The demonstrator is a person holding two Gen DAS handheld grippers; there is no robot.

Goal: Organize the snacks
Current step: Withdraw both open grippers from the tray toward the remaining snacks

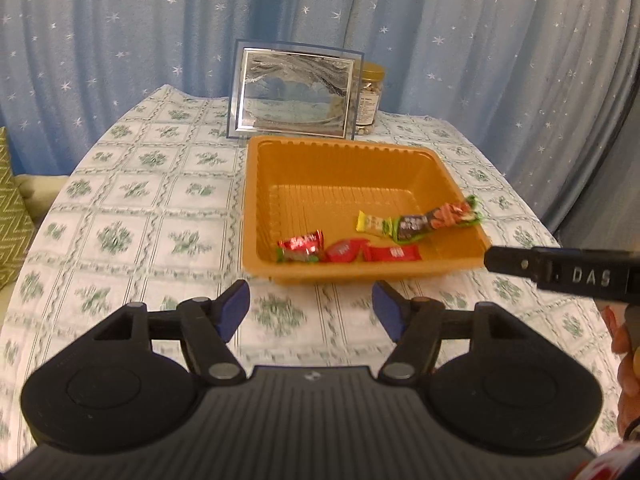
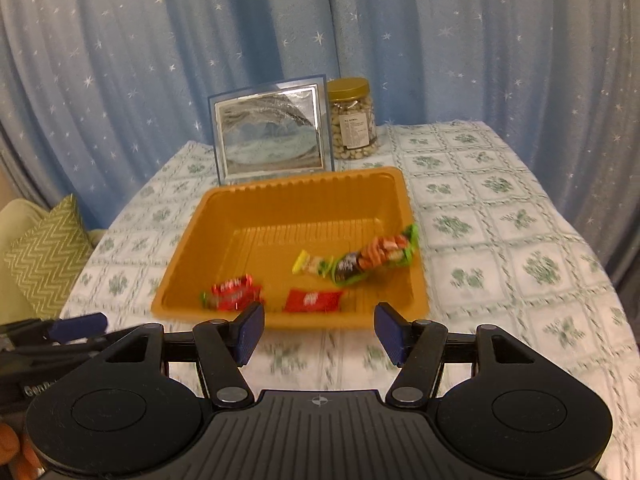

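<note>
An orange plastic tray (image 1: 340, 152) (image 2: 280, 200) sits on the tablecloth and holds several wrapped snacks: red packets (image 1: 302, 245) (image 2: 232, 294), a flat red bar (image 1: 394, 253) (image 2: 314, 300), a yellow candy (image 1: 374, 224) (image 2: 310, 263) and a long brown-and-orange bar (image 1: 438, 220) (image 2: 372, 258) leaning on the tray's right wall. My left gripper (image 1: 311, 312) is open and empty, just in front of the tray. My right gripper (image 2: 319, 334) is open and empty, also just in front of the tray. The right gripper's body (image 1: 560, 270) shows at the right of the left wrist view.
A framed sand picture (image 1: 294, 94) (image 2: 270, 132) stands behind the tray, with a gold-lidded jar of nuts (image 1: 370, 98) (image 2: 352, 118) beside it. A blue star curtain hangs behind the table. A green zigzag cushion (image 2: 44, 256) lies off the table's left edge.
</note>
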